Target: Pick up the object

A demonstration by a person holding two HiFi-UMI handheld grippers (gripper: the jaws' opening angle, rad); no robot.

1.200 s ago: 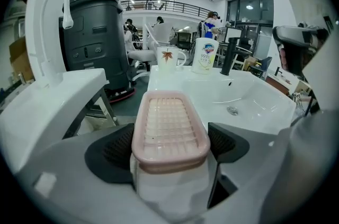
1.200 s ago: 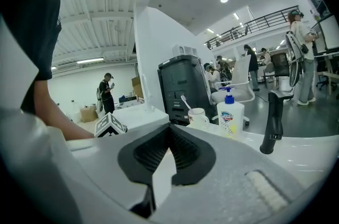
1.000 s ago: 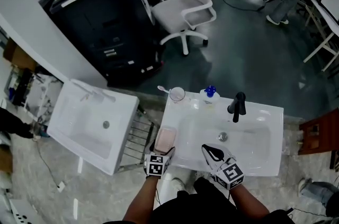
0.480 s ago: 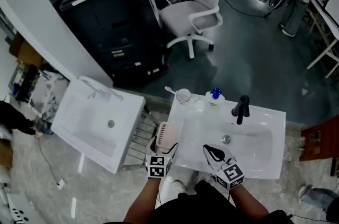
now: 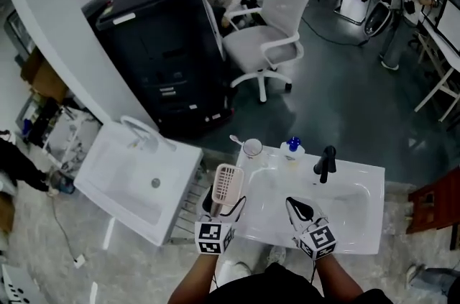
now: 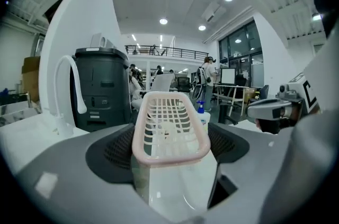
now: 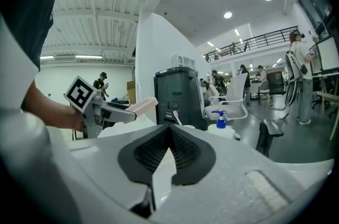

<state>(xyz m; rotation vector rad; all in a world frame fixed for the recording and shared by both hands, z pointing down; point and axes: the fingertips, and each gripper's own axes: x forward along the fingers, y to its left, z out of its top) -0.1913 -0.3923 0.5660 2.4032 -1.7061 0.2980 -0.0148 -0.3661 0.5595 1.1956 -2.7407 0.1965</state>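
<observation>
Grips the basket (image 5: pixel 226 184) between the left gripper's (image 5: pixel 225 204) wide-set jaws, aloft over the sink's (image 5: pixel 359 180) left edge, with the right gripper (image 5: pixel 296 206) closed and empty above the sink's near rim.

The white washbasin (image 5: pixel 356 220) carries a black faucet (image 5: pixel 327 163) at its back rim, a blue-topped pump bottle (image 5: pixel 292 147) just left of the faucet, and a cup (image 5: pixel 252 148) holding a toothbrush (image 5: pixel 236 140) farther left.
</observation>
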